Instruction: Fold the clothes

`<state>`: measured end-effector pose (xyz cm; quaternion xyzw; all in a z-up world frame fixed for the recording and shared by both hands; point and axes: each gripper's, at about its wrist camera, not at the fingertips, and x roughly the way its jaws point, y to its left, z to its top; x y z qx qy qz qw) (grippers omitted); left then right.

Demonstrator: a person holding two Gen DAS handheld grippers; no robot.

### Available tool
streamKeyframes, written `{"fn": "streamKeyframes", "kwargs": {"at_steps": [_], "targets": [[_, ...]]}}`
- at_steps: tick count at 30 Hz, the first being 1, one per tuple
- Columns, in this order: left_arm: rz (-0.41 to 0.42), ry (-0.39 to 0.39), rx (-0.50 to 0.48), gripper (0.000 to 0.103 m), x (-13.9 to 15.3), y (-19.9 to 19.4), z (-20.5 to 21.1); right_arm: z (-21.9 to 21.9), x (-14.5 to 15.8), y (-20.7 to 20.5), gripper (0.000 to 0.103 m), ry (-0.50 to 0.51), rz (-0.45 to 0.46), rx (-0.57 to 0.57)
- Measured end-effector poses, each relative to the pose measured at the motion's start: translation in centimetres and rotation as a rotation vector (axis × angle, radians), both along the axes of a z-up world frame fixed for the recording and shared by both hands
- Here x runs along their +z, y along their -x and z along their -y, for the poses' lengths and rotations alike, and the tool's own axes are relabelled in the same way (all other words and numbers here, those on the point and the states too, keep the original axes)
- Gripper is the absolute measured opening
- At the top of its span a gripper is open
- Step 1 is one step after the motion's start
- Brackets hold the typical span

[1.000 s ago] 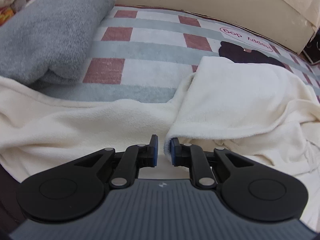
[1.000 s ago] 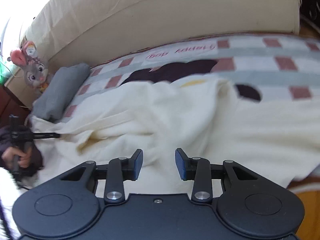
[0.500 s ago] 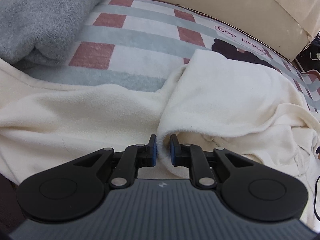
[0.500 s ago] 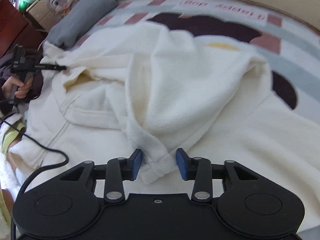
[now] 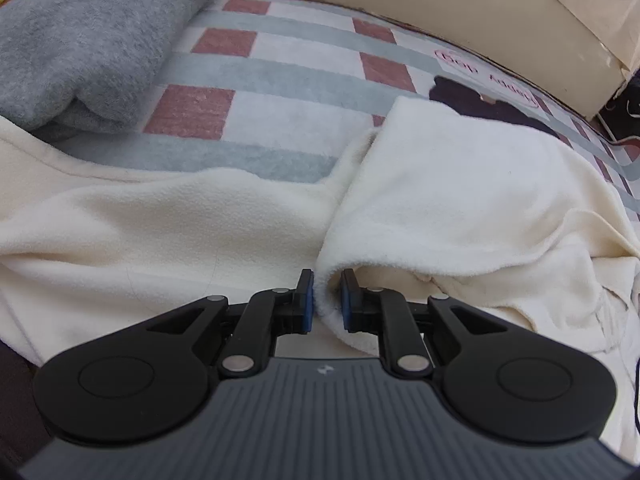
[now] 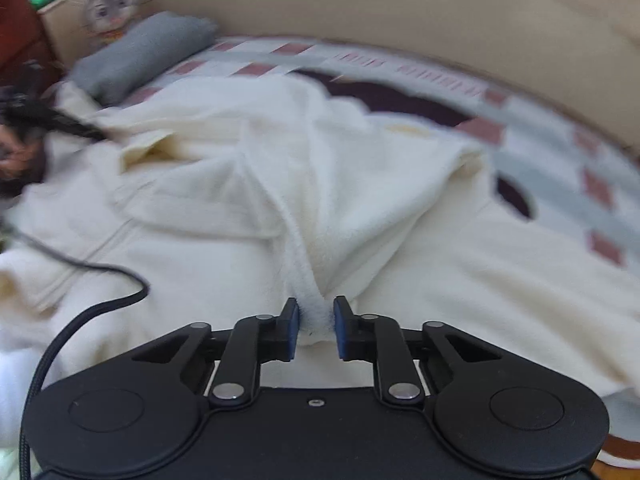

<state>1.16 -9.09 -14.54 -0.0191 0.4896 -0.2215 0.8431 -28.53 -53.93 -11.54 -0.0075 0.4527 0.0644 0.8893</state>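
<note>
Right wrist view: right gripper, jaws just closing, pinches fleece; left gripper pinches its fold, so lift both evenly.

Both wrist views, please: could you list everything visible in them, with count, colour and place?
Fleece garment: one, cream, spread over the bed, part folded over itself.
Blanket: one, white and grey-green with dusky pink squares and a dark figure, under the garment.
Folded towel: one, grey, far left on the blanket.
Plush toy: one, grey rabbit, behind the towel.
Backrest: one, beige, along the far edge.
Cable: one, black, across the garment's left.
Left gripper: black with blue pads, shut on a garment fold.
Right gripper: same, jaws just closing, pads pressing a bunched fold.
</note>
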Motion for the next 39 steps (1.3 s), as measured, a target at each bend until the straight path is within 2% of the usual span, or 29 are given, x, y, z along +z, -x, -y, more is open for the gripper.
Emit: {"fn": "streamKeyframes", "kwargs": {"at_steps": [1,4,7,8,10,11,12,13,16,18,20,23,25,28,31,34,37,39], "targets": [[0.020,0.003,0.009,0.013,0.4,0.1,-0.1,0.0,0.5,-0.1,0.017,0.035,0.028,-0.038],[0.092,0.027,0.024,0.010,2.1,0.8,-0.5,1.6,4.5,-0.7,0.013,0.117,0.181,-0.242],[0.148,0.072,0.002,0.009,4.3,2.3,-0.4,4.4,10.8,1.2,0.008,-0.074,0.525,-0.484],[0.169,0.073,-0.004,0.009,4.7,2.8,-0.4,4.6,11.4,1.5,0.008,-0.098,0.563,-0.543],[0.212,0.075,-0.017,0.009,5.5,3.9,-0.2,3.7,9.7,-0.1,0.008,0.134,0.436,-0.532],[0.225,0.076,-0.024,0.010,5.8,4.4,-0.2,3.2,7.6,-1.2,0.008,0.280,0.326,-0.512],[0.209,0.078,-0.033,0.010,5.7,4.4,-0.1,3.2,5.5,-1.7,0.008,0.348,0.235,-0.516],[0.193,0.080,-0.043,0.010,5.5,4.4,-0.1,3.5,4.5,-1.8,0.008,0.317,0.199,-0.535],[0.142,0.065,-0.055,0.010,4.7,4.3,0.3,4.4,4.4,-1.3,0.008,0.156,0.229,-0.631],[0.111,0.037,-0.050,0.009,3.8,4.0,0.6,4.7,4.7,-1.7,0.008,0.144,0.226,-0.627],[0.126,0.021,-0.050,0.009,3.8,4.0,0.7,4.9,5.1,-2.0,0.008,0.134,0.223,-0.623],[0.164,0.016,-0.119,0.009,5.4,3.5,1.6,5.5,6.9,-1.5,0.008,0.062,0.277,-0.638],[0.193,0.028,-0.162,0.008,7.5,1.0,3.0,5.8,9.2,-2.7,0.008,0.094,0.336,-0.589],[0.326,-0.011,-0.218,0.007,11.7,-4.6,6.7,7.7,13.0,-8.8,0.008,0.120,0.375,-0.494],[0.449,-0.122,-0.215,0.006,15.0,-11.1,11.1,9.6,16.5,-17.5,0.008,0.154,0.360,-0.432],[0.471,-0.188,-0.147,0.004,15.7,-18.1,14.4,12.1,18.9,-26.6,0.008,0.131,0.282,-0.445],[0.470,-0.191,-0.033,0.004,14.7,-24.2,16.4,14.1,17.9,-34.0,0.010,0.142,0.218,-0.494],[0.436,-0.164,0.046,0.011,13.2,-27.2,16.6,15.2,16.6,-38.0,0.037,0.158,0.183,-0.557]]}}
